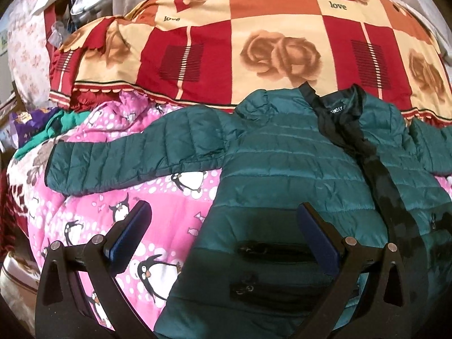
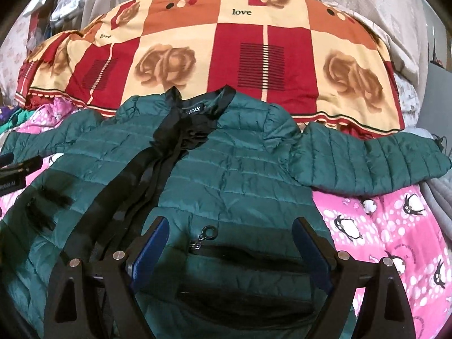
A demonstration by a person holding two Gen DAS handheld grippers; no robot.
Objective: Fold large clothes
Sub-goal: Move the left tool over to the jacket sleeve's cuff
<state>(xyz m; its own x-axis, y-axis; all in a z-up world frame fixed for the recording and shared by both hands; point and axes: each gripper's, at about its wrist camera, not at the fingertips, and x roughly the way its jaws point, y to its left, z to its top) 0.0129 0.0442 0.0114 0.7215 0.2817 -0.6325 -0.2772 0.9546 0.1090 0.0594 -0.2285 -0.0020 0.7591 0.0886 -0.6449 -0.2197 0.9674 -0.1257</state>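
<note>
A dark green quilted jacket (image 1: 282,163) lies spread front-up on a pink penguin blanket (image 1: 158,206), collar away from me, black zipper band down its middle. Its left sleeve (image 1: 113,161) stretches out to the left, and its right sleeve (image 2: 375,158) to the right. My left gripper (image 1: 223,212) is open and empty above the jacket's lower left edge. My right gripper (image 2: 230,226) is open and empty over the jacket (image 2: 226,175), above a zipped pocket (image 2: 243,257).
A red, orange and cream rose-patterned quilt (image 1: 254,45) is heaped behind the jacket. Green and purple clothes (image 1: 56,124) lie at the far left. The left gripper's body (image 2: 17,169) shows at the left edge of the right wrist view. The pink blanket (image 2: 389,231) continues right.
</note>
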